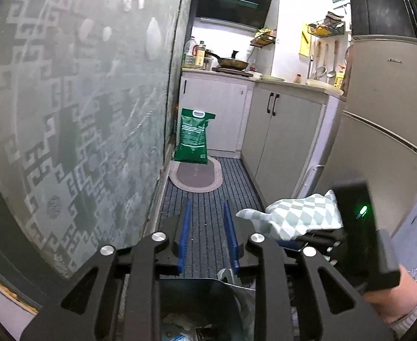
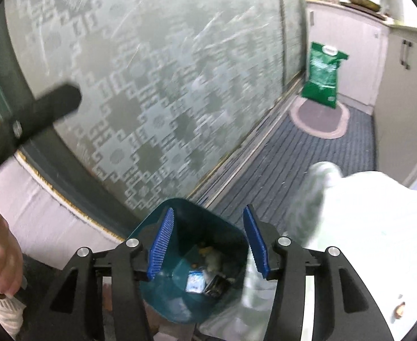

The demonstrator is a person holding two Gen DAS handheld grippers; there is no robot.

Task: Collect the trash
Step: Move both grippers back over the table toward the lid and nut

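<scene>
Mid-collection step, I'd judge. R gripper [image 2: 208,241] was wide open, nothing held, w/ teal bin [image 2: 163,289] directly below, trash [image 2: 205,278] already inside. L gripper [image 1: 208,233] open too, empty. Next prob needs locating more trash. Striped mat [image 2: 293,153] ahead, frosted glass door [image 2: 151,71] left; narrow kitchen.
</scene>
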